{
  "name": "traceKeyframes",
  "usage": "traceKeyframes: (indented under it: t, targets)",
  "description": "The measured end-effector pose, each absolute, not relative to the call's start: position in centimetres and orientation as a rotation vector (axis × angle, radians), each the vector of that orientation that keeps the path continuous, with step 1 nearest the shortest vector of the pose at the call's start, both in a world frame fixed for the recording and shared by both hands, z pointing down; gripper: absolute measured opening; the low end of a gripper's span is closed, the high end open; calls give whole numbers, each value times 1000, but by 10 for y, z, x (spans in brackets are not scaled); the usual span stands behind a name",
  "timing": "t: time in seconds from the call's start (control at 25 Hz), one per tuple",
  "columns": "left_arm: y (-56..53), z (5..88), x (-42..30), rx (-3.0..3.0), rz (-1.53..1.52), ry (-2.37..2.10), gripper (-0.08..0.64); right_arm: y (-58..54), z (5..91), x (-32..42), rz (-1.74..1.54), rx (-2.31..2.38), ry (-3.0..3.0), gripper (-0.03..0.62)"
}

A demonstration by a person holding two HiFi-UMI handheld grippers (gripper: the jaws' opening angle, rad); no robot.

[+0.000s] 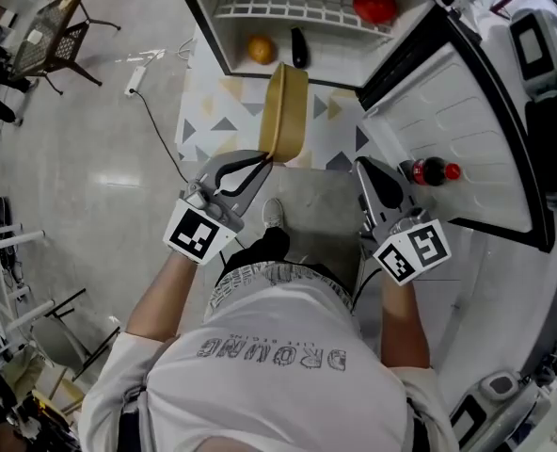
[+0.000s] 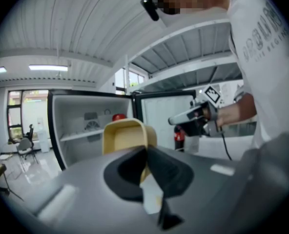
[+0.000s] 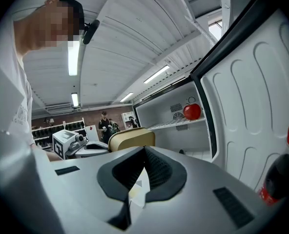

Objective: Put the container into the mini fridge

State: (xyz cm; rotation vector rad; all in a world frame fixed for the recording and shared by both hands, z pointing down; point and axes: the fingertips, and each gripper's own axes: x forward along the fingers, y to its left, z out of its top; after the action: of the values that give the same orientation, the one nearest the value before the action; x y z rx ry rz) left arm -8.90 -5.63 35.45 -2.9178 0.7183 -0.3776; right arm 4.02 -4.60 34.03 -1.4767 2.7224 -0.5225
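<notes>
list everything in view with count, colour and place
fridge: 1, white with black rim, open, ahead
door: 1, white, swung open at right
container: 1, yellow, held on edge in front of the fridge
red fruit: 1, red, on the wire shelf
orange fruit: 1, orange, on the fridge floor
dark thing: 1, black, beside the orange fruit, kind unclear
bottle: 1, dark with red cap, in the door
mat: 1, pale with triangles, on the floor before the fridge
chair: 1, dark, far left
left gripper: 1, grey, shut on the container's rim
right gripper: 1, grey, shut, empty, near the door
</notes>
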Motion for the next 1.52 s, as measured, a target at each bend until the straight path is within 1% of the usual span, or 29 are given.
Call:
traceKeyframes:
  t: [0.36, 0.72, 1.52]
  targets:
    - [-106, 382, -99, -2907, -461, 612, 17, -87, 352, 26, -550, -1558, 2696, 2]
    - [-144, 413, -88, -2845, -593, 506, 17, -111, 370, 34, -560, -1637, 2638, 2]
    - [-219, 466, 15, -2706, -761, 406, 17, -151, 403, 81, -569, -1618, 2583, 2]
